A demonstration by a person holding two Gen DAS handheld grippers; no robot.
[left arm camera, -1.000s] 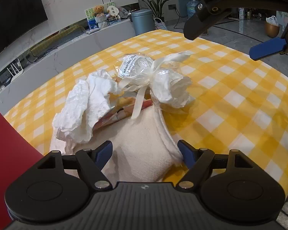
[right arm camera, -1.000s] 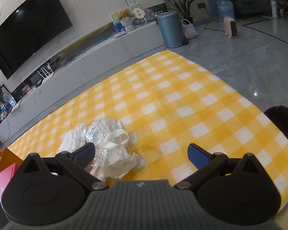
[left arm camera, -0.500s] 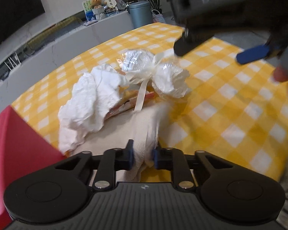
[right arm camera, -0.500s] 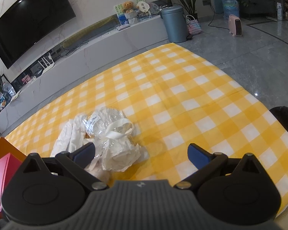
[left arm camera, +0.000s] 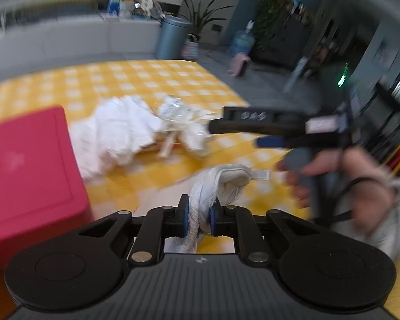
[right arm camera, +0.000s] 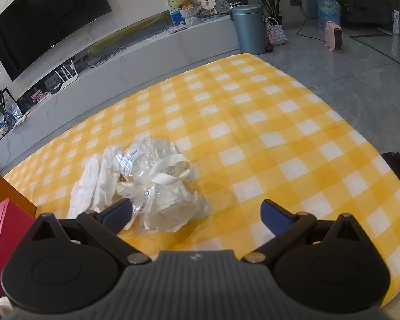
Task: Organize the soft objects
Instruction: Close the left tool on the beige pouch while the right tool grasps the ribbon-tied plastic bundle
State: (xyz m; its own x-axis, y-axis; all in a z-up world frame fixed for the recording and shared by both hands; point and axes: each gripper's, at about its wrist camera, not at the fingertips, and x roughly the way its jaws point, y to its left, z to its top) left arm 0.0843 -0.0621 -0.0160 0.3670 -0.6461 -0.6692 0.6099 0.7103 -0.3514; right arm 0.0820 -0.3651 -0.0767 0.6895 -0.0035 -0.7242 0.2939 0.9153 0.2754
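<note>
Since a second ago the left gripper [left arm camera: 199, 217] has closed on the cream towel [left arm camera: 221, 184] and lifted it off the yellow checked tablecloth [right arm camera: 253, 122]; its blue pads [left arm camera: 184, 214] pinch a bunched fold, and the left view is smeared by motion. Beyond the towel, the crumpled white tissue paper [left arm camera: 114, 133] and the clear cellophane bag [right arm camera: 152, 160] with its white ribbon [right arm camera: 170, 172] lie together on the cloth, near a red box [left arm camera: 29, 170] at the left. On the right, the right gripper [right arm camera: 196, 213] hovers with jaws spread wide and empty, just near of the bag.
</note>
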